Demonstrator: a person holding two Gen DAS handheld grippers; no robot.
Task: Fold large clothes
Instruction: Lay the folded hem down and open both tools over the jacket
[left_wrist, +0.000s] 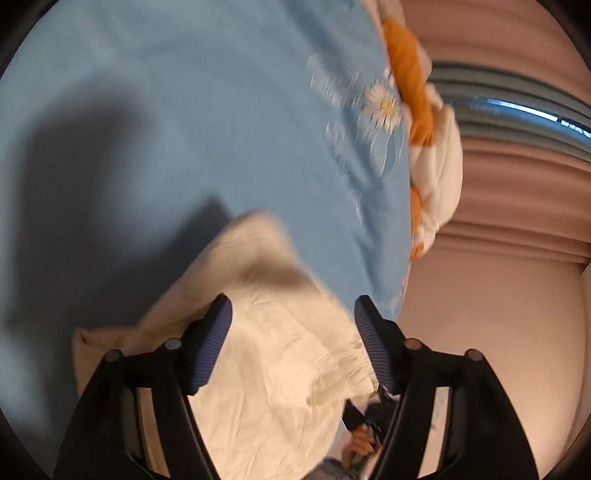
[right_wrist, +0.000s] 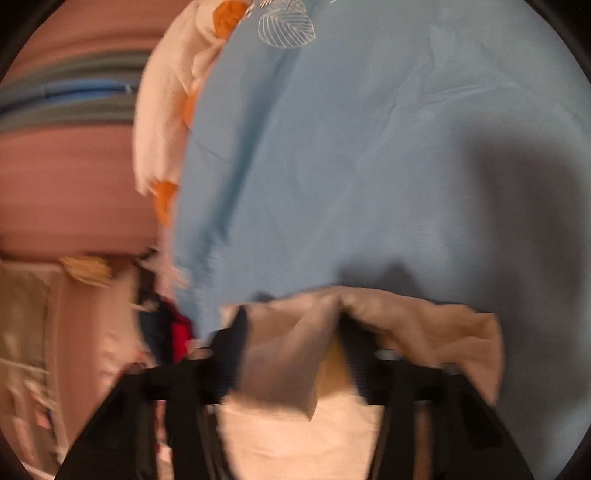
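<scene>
A cream garment (left_wrist: 280, 354) lies on a light blue bedsheet (left_wrist: 184, 129). In the left wrist view my left gripper (left_wrist: 293, 314) is open, its blue-padded fingers (left_wrist: 208, 343) apart above the garment, holding nothing. In the blurred right wrist view the cream garment (right_wrist: 369, 325) drapes over and between the fingers of my right gripper (right_wrist: 291, 332). The jaws are wide apart, with cloth bunched between them and hiding the tips. The light blue bedsheet (right_wrist: 369, 147) fills the view beyond.
A white and orange quilt (left_wrist: 432, 140) is bunched at the bed's far edge and also shows in the right wrist view (right_wrist: 166, 122). Pink curtains (left_wrist: 517, 192) hang beyond. Dark and red items (right_wrist: 166, 332) sit beside the bed. A hand (left_wrist: 360, 448) shows below the garment.
</scene>
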